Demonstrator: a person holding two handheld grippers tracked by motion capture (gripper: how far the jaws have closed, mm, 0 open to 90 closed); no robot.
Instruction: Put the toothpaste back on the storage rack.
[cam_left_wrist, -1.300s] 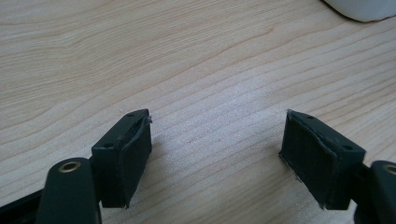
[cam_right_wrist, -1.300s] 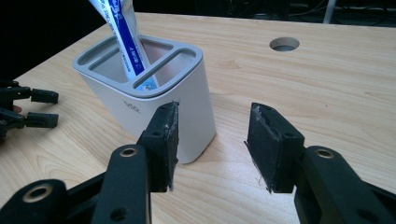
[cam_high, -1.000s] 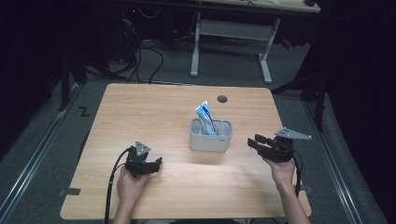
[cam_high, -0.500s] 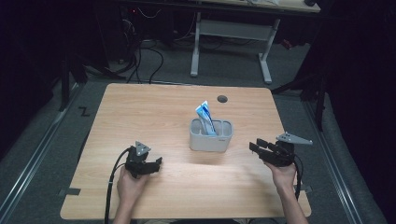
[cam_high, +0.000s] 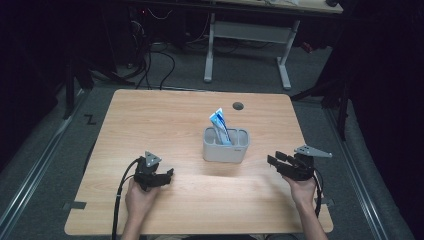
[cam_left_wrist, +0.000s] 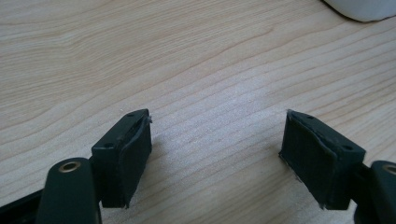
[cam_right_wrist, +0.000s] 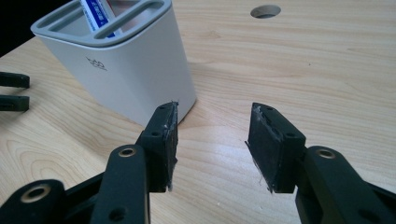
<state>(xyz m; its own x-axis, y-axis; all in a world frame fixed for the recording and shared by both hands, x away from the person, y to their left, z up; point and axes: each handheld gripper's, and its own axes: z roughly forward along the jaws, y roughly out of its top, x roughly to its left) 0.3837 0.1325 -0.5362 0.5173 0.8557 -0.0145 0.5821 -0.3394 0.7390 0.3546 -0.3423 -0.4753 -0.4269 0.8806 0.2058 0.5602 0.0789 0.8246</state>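
Observation:
A grey-white holder cup (cam_high: 226, 146) stands near the middle of the wooden table (cam_high: 165, 120), with a blue and white toothpaste tube (cam_high: 220, 126) leaning upright in it. The cup (cam_right_wrist: 121, 65) and tube (cam_right_wrist: 95, 11) rise just beyond my right gripper (cam_right_wrist: 212, 140), which is open and empty. In the high view that right gripper (cam_high: 275, 162) sits to the right of the cup, low over the table. My left gripper (cam_high: 167, 175) rests at the front left, open, with bare wood between its jaws (cam_left_wrist: 217, 140). The cup's base edge (cam_left_wrist: 364, 9) peeks in at the top right of the left gripper view.
A round cable hole (cam_high: 238, 106) lies in the table behind the cup. Beyond the table stand a white desk frame (cam_high: 245, 45) and cables on a dark floor. The left gripper's jaws (cam_right_wrist: 11, 91) appear at the far left of the right gripper view.
My right gripper has drawn back toward the person and dropped a little lower. The left gripper, the cup and the tube have stayed put.

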